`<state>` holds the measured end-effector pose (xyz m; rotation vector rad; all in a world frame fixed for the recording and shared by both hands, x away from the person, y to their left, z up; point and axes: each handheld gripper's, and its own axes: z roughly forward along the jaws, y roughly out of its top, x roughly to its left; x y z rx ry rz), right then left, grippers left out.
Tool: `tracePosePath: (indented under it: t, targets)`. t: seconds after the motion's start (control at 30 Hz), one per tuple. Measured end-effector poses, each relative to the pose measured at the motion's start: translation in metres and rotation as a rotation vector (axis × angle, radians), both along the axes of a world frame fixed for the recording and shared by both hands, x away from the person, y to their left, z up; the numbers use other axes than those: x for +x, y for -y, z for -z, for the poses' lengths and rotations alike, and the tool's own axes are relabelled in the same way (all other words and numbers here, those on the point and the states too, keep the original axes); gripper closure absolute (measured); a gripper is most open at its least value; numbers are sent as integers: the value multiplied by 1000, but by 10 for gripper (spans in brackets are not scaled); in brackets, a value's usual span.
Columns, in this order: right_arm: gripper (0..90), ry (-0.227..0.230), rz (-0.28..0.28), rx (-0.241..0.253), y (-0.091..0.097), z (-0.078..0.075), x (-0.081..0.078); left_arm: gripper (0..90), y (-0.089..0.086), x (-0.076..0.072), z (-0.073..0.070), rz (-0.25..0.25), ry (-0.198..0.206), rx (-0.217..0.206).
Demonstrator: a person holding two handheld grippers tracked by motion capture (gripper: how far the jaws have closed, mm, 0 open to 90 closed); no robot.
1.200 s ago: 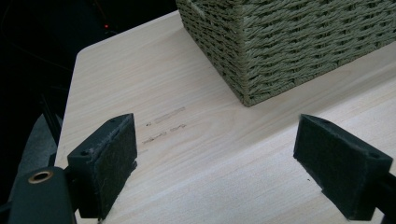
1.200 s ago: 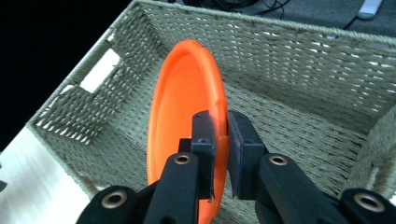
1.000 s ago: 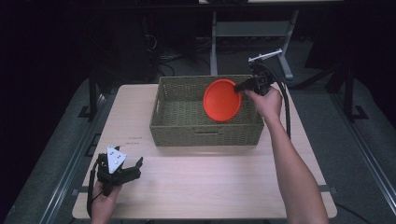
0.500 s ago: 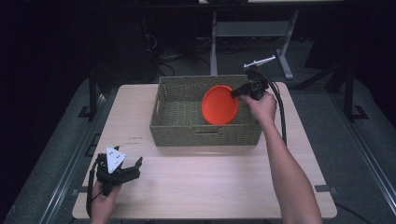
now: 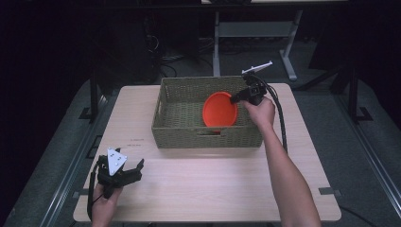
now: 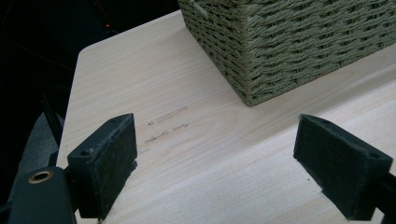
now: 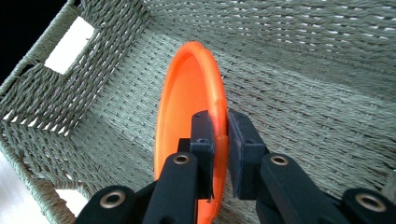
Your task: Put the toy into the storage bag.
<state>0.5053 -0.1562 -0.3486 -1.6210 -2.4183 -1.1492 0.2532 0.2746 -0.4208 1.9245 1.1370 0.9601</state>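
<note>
Currently my right tongs [image 7: 220, 135] are clamped on the rim of the orange plate [image 5: 218, 111], one jaw on each face, plate held on edge and hanging ahead of them inside the woven basket [image 5: 179, 135]. Looks like light, stiff plastic with a smooth lip, so it could pivot or slip in the pinch; the rim is the only real hold. Basket otherwise looks bare. My left tongs [image 6: 217, 165] rest wide apart on the desk [image 5: 213, 184], holding nothing, basket corner ahead of them.

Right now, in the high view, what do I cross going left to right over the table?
Left gripper → basket → orange plate → right gripper, shut on the plate's rim.
</note>
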Motion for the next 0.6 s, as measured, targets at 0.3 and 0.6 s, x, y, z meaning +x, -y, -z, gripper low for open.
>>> tracePosePath:
  t: [0.3, 0.6]
  targets:
    - [802, -20, -20, -30, -8, 7, 0, 129, 1, 0, 0, 5, 5, 3]
    - [784, -39, -20, -40, -8, 12, 1, 129, 1, 0, 0, 2, 1, 0]
